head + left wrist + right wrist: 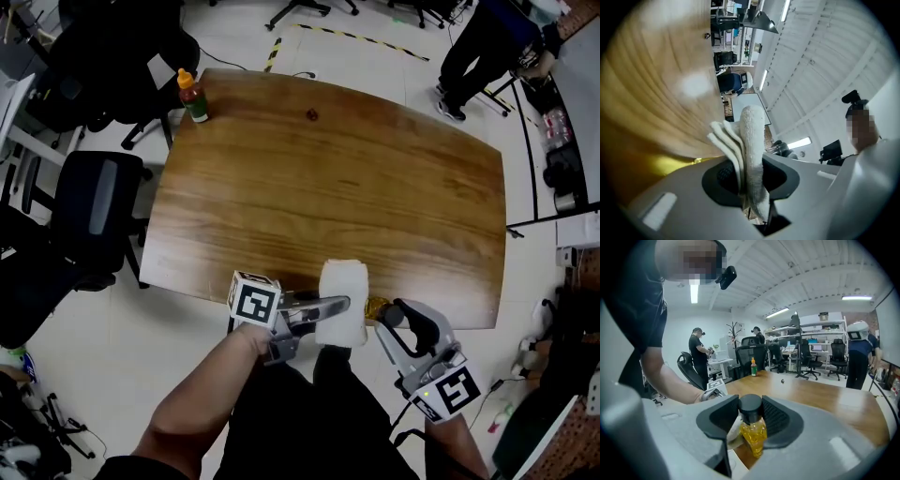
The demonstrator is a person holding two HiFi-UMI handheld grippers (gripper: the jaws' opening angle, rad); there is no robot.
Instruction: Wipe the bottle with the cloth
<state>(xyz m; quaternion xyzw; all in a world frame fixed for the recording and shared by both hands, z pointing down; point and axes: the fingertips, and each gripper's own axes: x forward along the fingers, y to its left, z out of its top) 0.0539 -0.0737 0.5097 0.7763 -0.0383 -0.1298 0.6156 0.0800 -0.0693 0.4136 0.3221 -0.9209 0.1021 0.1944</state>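
Yellow-filled bottle (753,432) in the right tongs (751,414), folded white cloth (751,136) in the left tongs (749,174), side by side over the near edge of the bench (328,169).

Right tongs are clamped on the bottle's black cap and the body hangs below the pads, so its long axis seems to run across the tongs' reach, not along it. Left tongs are clamped on the cloth, whose free end stands out past their tips. From the left tongs the bottle lies just to the right. The cloth sits right beside its body, though contact cannot be told. The wipe likely turns on the left tongs sliding the cloth along that body.
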